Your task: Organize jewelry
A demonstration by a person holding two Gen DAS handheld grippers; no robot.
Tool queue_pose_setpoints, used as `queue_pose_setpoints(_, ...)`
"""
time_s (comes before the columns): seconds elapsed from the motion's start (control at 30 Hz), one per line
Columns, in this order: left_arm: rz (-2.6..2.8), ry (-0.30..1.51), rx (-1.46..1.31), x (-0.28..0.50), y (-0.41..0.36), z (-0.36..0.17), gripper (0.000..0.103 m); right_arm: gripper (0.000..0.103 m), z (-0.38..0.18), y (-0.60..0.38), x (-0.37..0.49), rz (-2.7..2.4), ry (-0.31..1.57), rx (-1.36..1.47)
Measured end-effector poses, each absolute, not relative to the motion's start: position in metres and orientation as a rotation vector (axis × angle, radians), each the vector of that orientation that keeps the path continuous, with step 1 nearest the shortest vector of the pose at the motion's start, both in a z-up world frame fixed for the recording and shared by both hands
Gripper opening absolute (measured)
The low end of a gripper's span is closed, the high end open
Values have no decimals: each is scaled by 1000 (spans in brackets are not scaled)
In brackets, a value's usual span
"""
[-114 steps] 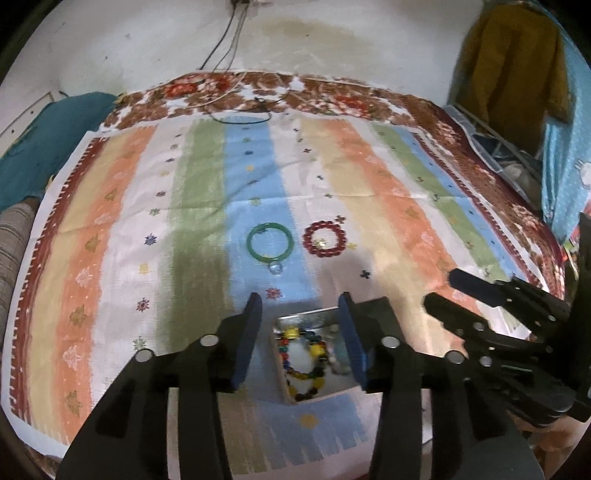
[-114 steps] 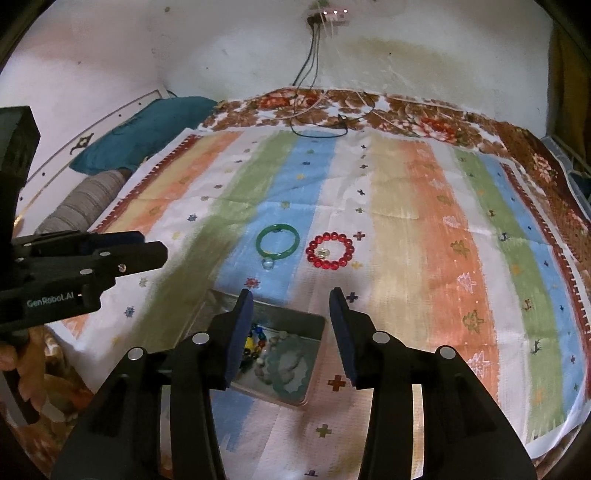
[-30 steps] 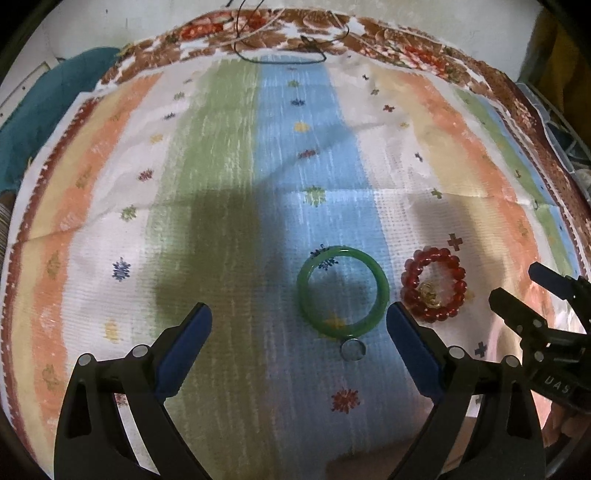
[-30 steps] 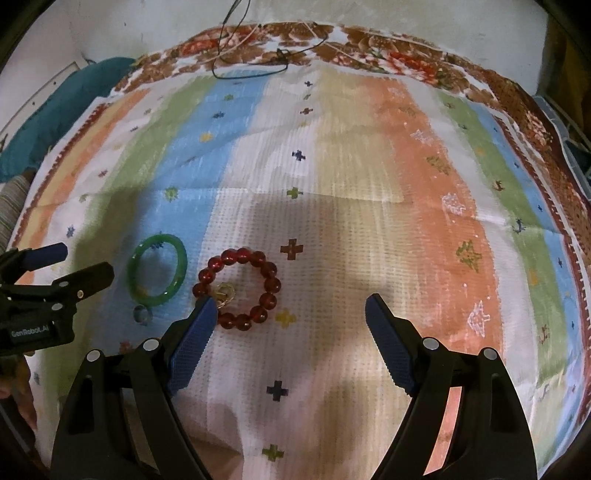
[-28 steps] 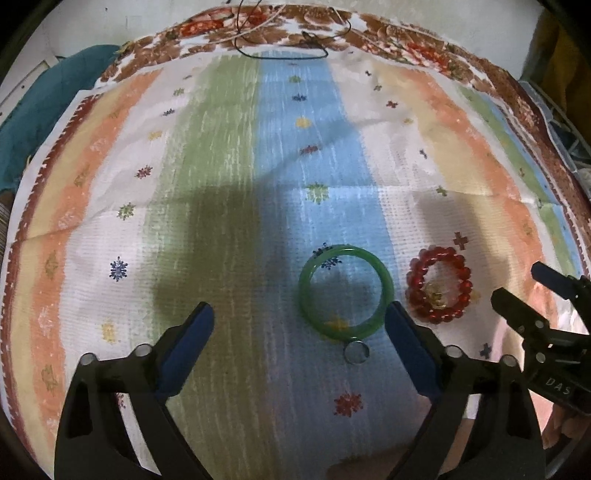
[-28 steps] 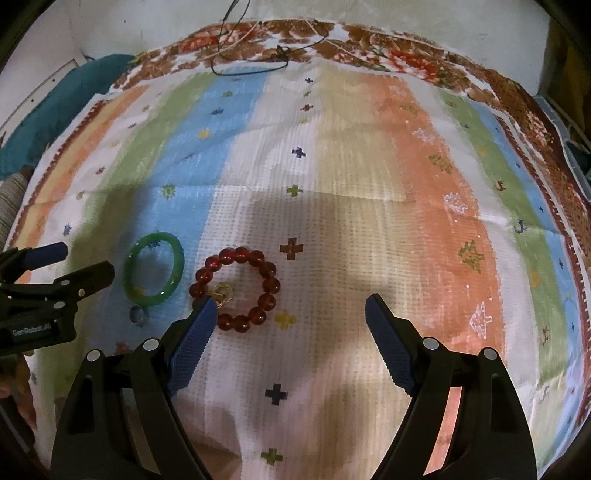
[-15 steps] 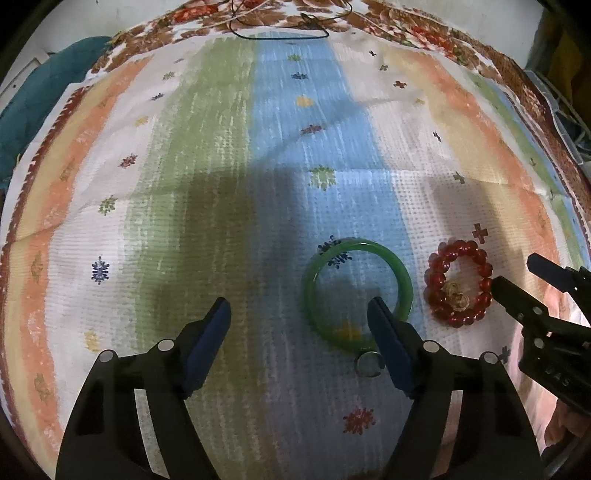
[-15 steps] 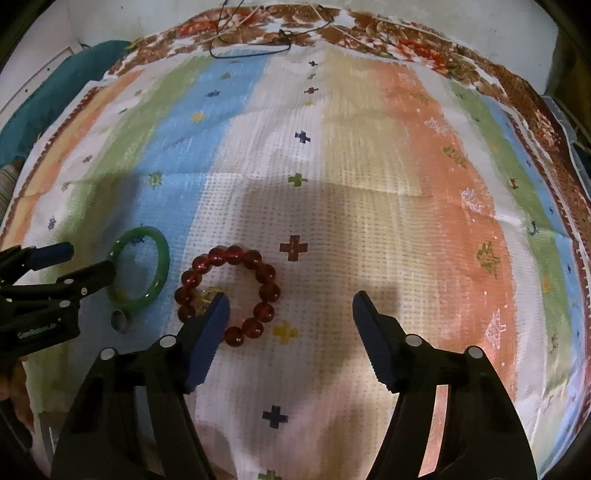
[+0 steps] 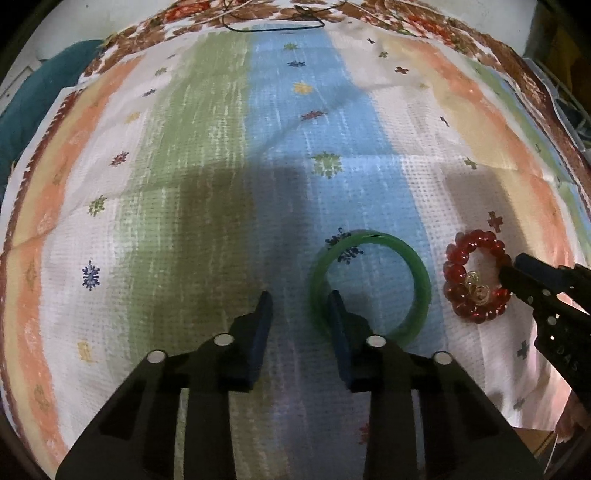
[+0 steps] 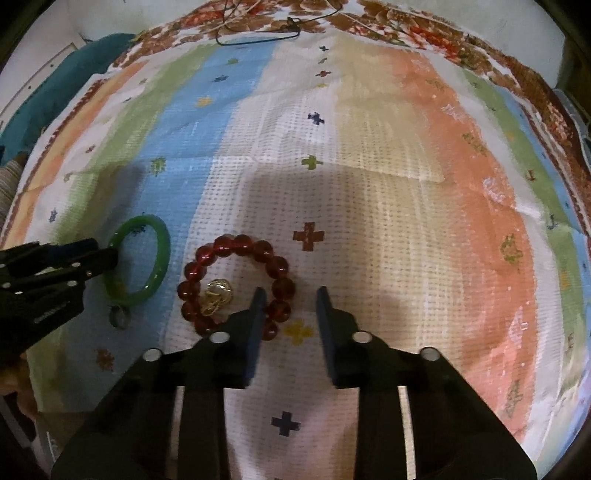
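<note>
A green bangle (image 9: 371,284) lies flat on the striped cloth; it also shows in the right wrist view (image 10: 142,258). My left gripper (image 9: 298,302) is open, its jaws astride the bangle's left rim, the right finger inside the ring. A red bead bracelet (image 10: 236,284) with a small gold ring (image 10: 218,291) inside it lies right of the bangle; it also shows in the left wrist view (image 9: 476,277). My right gripper (image 10: 289,299) is open, its left finger over the bracelet's right beads. A small silver ring (image 10: 120,315) lies just below the bangle.
The striped cloth (image 9: 207,155) covers a bed with a floral border. A black cable loop (image 9: 273,26) lies at the far edge. A teal pillow (image 10: 55,85) sits at the left. The jewelry box is out of view.
Both grippers have moved forward and down to the jewelry and their jaws have narrowed. The left one now straddles the bangle's rim, the right one the bracelet's right side.
</note>
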State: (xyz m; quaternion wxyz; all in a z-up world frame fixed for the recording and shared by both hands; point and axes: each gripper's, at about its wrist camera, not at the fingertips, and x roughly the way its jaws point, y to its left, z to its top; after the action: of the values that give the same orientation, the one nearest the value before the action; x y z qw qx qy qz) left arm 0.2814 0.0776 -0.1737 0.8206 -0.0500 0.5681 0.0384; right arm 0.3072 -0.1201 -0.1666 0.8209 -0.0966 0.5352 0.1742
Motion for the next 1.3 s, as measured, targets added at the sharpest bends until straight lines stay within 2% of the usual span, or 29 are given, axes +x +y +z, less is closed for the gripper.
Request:
queue_pose_setpoints(0.07, 80, 1217, -111, 281, 78, -173, 9, 18, -167, -119, 306, 384, 1139, -203)
queue_pose_setpoints(0.17, 85, 1220, -114, 281, 78, -171, 8, 14, -167, -116, 304, 394, 1134, -216)
queue_pose_setpoints(0.8, 64, 1198, -132, 278, 77, -153, 7, 13, -155, -123, 305, 428, 1153, -142)
queue_pose_setpoints(1.3, 53, 1139, -135, 268, 77, -120, 7, 13, -113, -117, 286, 466, 1042, -179)
